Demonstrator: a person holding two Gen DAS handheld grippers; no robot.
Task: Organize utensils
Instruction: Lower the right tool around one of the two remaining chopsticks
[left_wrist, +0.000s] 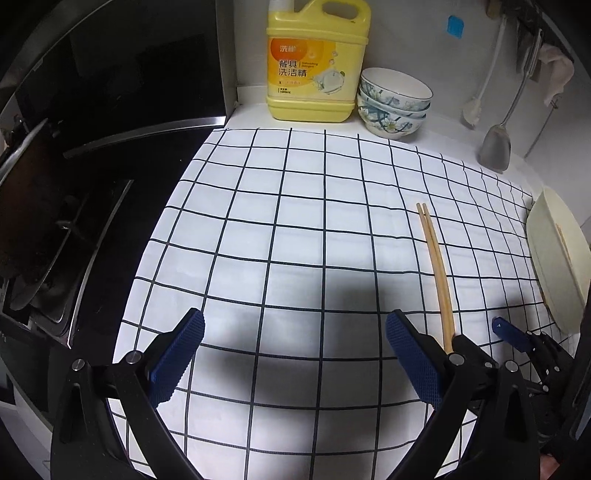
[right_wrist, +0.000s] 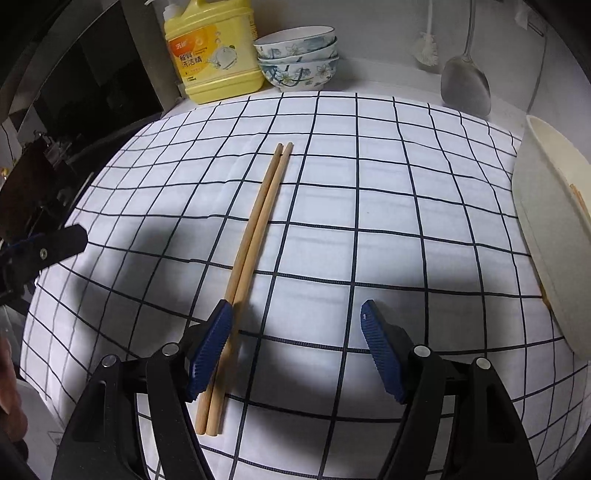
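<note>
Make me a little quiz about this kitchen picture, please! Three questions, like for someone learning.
1. True or false: the chopsticks lie side by side on the checked cloth.
2. What stands right next to the yellow detergent bottle? A) a kettle B) stacked flowered bowls C) a pan
3. Are the right gripper fingers wide apart or pressed together?

Key
1. True.
2. B.
3. Wide apart; the chopsticks lie by the inner face of one finger, not squeezed.
</note>
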